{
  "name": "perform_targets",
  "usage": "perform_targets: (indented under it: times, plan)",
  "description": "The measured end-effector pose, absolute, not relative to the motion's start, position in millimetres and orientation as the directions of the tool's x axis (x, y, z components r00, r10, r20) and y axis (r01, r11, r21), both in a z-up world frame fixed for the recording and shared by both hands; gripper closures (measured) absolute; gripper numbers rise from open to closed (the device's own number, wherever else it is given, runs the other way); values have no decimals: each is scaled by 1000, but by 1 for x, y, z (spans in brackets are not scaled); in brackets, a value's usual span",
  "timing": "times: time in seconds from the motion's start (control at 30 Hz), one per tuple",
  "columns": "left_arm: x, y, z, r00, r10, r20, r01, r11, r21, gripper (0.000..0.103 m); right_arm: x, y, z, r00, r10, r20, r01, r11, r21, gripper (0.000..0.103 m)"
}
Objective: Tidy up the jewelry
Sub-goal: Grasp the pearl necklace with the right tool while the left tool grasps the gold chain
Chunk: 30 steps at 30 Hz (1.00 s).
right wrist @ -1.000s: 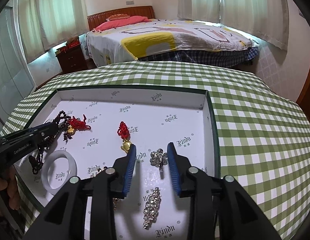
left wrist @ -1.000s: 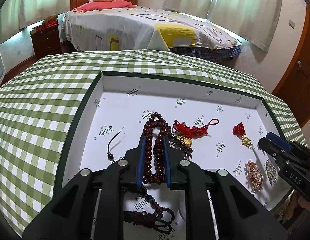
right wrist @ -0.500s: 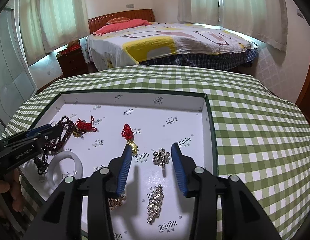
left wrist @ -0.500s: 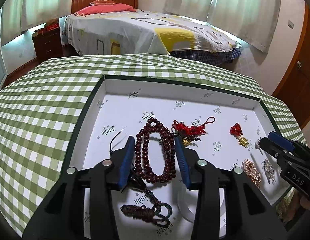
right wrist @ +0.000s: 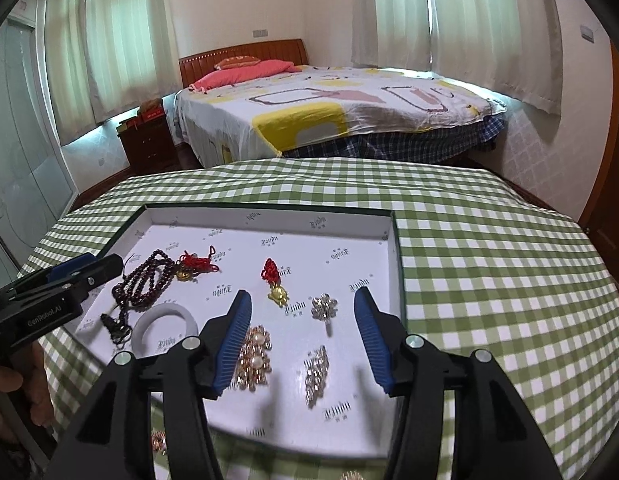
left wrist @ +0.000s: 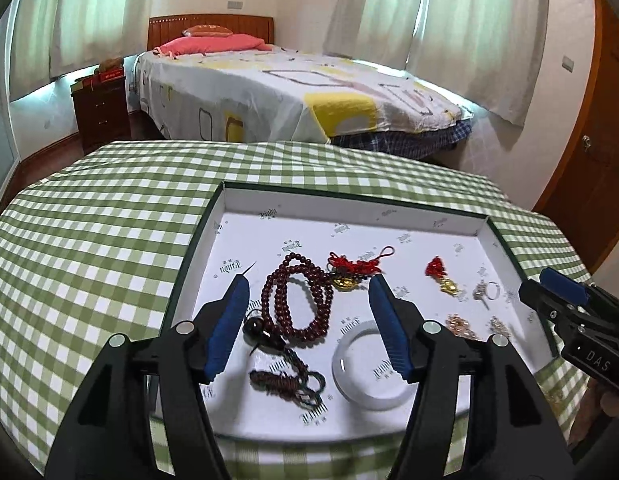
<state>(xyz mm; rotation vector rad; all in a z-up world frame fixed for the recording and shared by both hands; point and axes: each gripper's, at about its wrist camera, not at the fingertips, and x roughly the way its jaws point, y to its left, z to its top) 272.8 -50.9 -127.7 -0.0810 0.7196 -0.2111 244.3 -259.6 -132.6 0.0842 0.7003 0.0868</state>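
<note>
Both grippers hang angled down over the white tray (right wrist: 389,236), jaws opening with nothing gripped. The left gripper (left wrist: 307,320) straddles the bead necklace (left wrist: 295,304), lying loose on the tray floor; the right gripper (right wrist: 301,332) is above the silver brooch (right wrist: 324,307). A blue pad could snag the tassel cord (left wrist: 287,380), perhaps tangled already, dragging beads across the white bangle (left wrist: 369,364).
</note>
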Motion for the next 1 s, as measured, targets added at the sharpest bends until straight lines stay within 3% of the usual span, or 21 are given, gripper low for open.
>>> perform_targets:
  times: [0.33, 1.0]
  plan:
    - [223, -48, -112, 769, -215, -602, 172, 977, -128, 42, 197, -270, -134, 763, 69, -642, -7, 995, 99, 49]
    - [165, -43, -143, 723, -211, -657, 151, 977, -148, 42, 143, -277, -189, 685, 31, -728, 33, 997, 74, 49]
